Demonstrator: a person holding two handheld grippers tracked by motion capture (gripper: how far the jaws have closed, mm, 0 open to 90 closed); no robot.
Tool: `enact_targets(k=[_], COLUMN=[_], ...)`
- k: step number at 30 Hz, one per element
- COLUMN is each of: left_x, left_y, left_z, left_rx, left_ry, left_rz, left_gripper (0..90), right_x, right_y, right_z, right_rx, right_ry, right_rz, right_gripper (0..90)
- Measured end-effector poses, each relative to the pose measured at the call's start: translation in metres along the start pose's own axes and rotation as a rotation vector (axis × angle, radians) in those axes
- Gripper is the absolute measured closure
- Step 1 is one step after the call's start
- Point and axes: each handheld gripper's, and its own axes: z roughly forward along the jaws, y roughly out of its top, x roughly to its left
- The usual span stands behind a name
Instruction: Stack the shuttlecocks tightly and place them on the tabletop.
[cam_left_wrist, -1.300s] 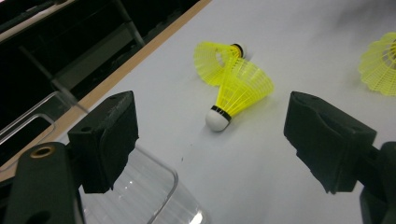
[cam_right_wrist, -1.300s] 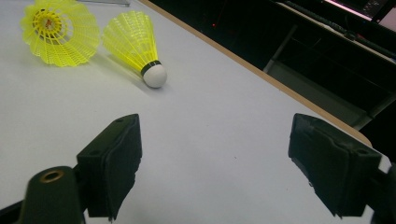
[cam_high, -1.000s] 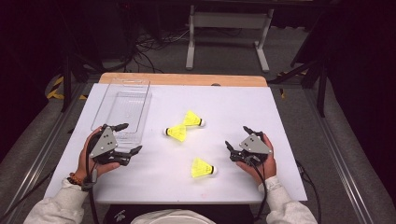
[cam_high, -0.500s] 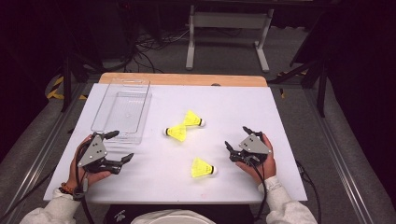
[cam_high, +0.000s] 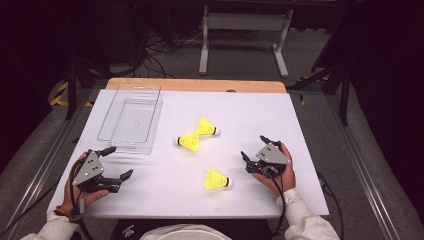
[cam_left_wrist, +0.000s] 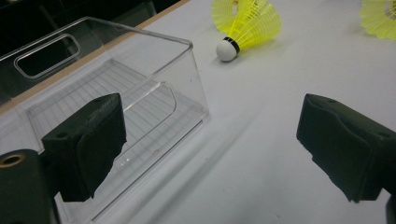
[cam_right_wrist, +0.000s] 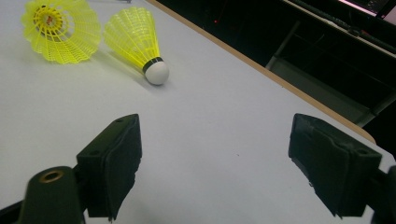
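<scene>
Currently | left gripper (cam_high: 120, 162): jaws just widened, nothing between, beside clear bin (cam_high: 131, 118) | right gripper (cam_high: 253, 153): jaws apart, empty | nearest shuttlecock (cam_high: 217, 180): lying on white table (cam_high: 260, 120), left of right gripper | two shuttlecocks (cam_high: 197, 135): touching, mid-table

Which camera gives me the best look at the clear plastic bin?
The high view: the clear bin shows whole there, empty, at the table's far left. The left gripper view shows its near corner and ribbed floor close up, partly behind a jaw. The right gripper view faces the shuttlecocks.

A lab-like recording room: dark surroundings; white tabletop (cam_high: 260, 120) on metal rails (cam_high: 367, 185); loose cables (cam_high: 165, 47) across grey floor (cam_high: 240, 55).
</scene>
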Motion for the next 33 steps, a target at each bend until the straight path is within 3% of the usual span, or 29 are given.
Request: enact_targets(k=[5, 11, 17, 20, 22, 23, 24, 28, 33], left_x=[0.001, 0.001, 0.000, 0.000, -0.001, 0.000, 0.000, 0.001, 0.000], left_y=[-0.006, -0.005, -0.004, -0.004, -0.004, -0.004, -0.004, -0.004, -0.004], left_z=[-0.008, -0.008, -0.007, -0.007, -0.007, -0.007, -0.007, -0.007, -0.007], left_rx=[-0.007, -0.010, -0.011, -0.011, -0.011, -0.010, -0.010, -0.011, -0.012], left_ry=[0.010, 0.016, 0.013, 0.015, 0.016, 0.013, 0.013, 0.012, 0.007], left_rz=[-0.027, -0.024, -0.023, -0.017, -0.016, -0.014, -0.014, -0.017, -0.017], left_gripper=[8.7, 8.5, 8.1, 8.1, 8.0, 8.0, 8.0, 8.0, 8.0], right_x=[-0.004, -0.010, -0.011, -0.008, -0.005, -0.003, -0.003, 0.001, 0.014], right_y=[0.005, 0.017, 0.044, 0.066, 0.082, 0.097, 0.097, 0.125, 0.150], right_z=[-0.001, 0.005, 0.024, 0.041, 0.055, 0.068, 0.068, 0.095, 0.127], right_rx=[0.001, 0.033, 0.077, 0.118, 0.173, 0.188, 0.188, 0.219, 0.291], right_ry=[0.017, 0.051, 0.112, 0.160, 0.181, 0.207, 0.207, 0.257, 0.270], right_rz=[0.023, 0.088, 0.146, 0.161, 0.154, 0.158, 0.158, 0.179, 0.146], right_gripper=[17.5, 13.9, 15.5, 17.1, 18.0, 19.1, 19.1, 20.3, 27.7])
